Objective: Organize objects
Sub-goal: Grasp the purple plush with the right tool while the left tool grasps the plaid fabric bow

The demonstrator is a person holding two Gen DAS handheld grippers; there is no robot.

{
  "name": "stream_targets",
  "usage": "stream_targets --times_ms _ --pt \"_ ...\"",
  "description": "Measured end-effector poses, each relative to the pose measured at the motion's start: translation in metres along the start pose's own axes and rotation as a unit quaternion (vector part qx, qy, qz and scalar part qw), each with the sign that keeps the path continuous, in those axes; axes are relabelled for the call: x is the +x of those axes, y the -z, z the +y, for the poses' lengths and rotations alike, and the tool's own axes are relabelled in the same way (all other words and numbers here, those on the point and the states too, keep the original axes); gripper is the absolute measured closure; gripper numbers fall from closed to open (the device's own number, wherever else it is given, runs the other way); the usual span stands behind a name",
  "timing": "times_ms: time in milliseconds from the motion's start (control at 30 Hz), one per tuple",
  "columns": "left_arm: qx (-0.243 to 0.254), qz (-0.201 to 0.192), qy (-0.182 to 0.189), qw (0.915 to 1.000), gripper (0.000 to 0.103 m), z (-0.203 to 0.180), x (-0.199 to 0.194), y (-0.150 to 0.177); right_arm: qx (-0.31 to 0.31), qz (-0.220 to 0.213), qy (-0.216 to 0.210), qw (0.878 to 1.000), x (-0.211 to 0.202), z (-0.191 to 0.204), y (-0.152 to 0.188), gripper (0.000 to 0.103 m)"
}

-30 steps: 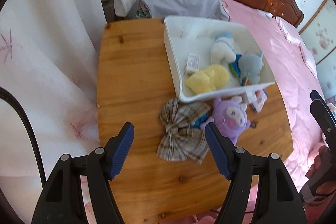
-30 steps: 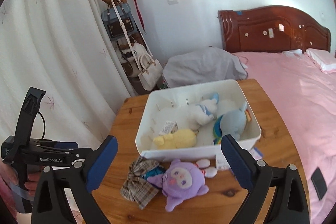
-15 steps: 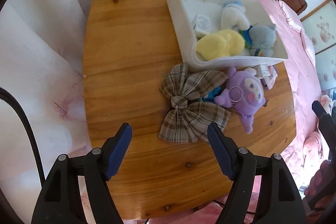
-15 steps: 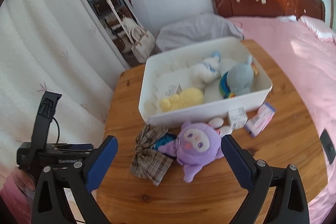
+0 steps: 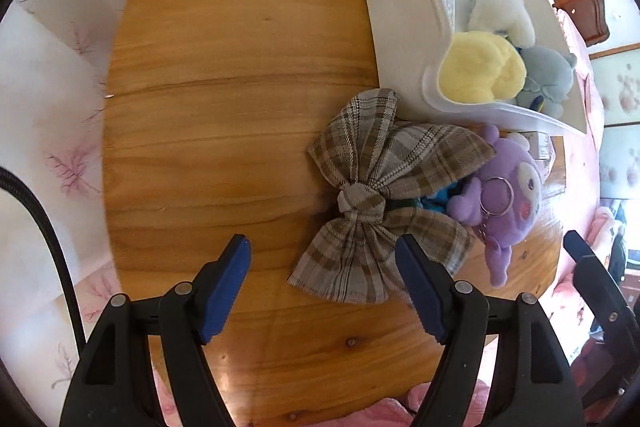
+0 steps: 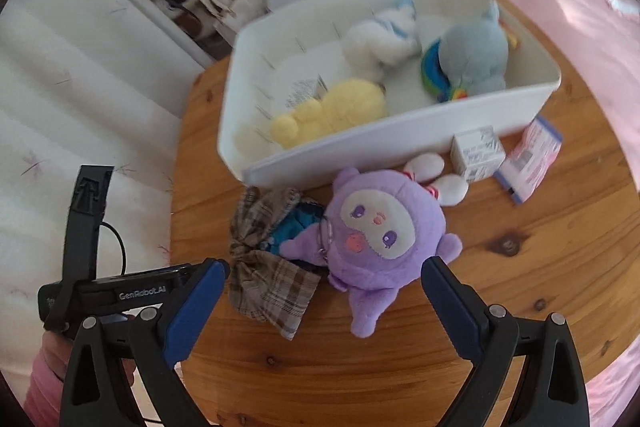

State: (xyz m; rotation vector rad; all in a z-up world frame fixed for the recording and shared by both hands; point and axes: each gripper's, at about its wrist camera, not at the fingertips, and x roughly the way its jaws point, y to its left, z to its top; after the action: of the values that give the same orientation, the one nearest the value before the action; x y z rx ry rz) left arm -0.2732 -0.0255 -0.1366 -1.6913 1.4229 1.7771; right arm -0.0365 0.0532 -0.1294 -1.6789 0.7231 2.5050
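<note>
A round wooden table fills most of the left wrist view, its grain running left to right across the frame. A white bin sits at the upper centre of the right wrist view, its long axis running from lower left to upper right; in it lie a yellow plush at the lower left, a white plush above it and a grey-blue plush to the right. Just below the bin's near wall, at the frame's centre, a purple plush lies face up, its head toward the bin and its body pointing to the bottom of the frame, with a metal key ring at its left side. Touching its left side is a plaid bow, which in the left wrist view has its long axis running top to bottom, knot in the middle, over something blue. Right of the purple plush stand a small white box and a pink-and-blue carton. The left gripper stands wide apart and empty, its right finger over the bow's lower edge. The right gripper is also spread wide, holding nothing, the purple plush's lower body between its fingers.
</note>
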Motion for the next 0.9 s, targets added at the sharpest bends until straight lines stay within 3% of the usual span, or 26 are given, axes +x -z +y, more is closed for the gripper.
stream_targets --times_ms 400,733,900 --pt "-0.024 0.036 0.017 0.9989 0.025 -0.001 0.028 -0.008 0.034 0.054 0.014 0.998 0.044 -0.016 -0.003 0.004" --pt "-0.034 0.026 0.014 0.999 0.025 0.0 0.023 -0.004 0.047 0.083 0.035 0.995 0.064 -0.026 -0.009 0.004" --pt "-0.046 0.019 0.014 0.9986 0.041 0.001 0.019 0.001 0.069 0.1 0.029 0.992 0.073 -0.033 -0.009 0.004"
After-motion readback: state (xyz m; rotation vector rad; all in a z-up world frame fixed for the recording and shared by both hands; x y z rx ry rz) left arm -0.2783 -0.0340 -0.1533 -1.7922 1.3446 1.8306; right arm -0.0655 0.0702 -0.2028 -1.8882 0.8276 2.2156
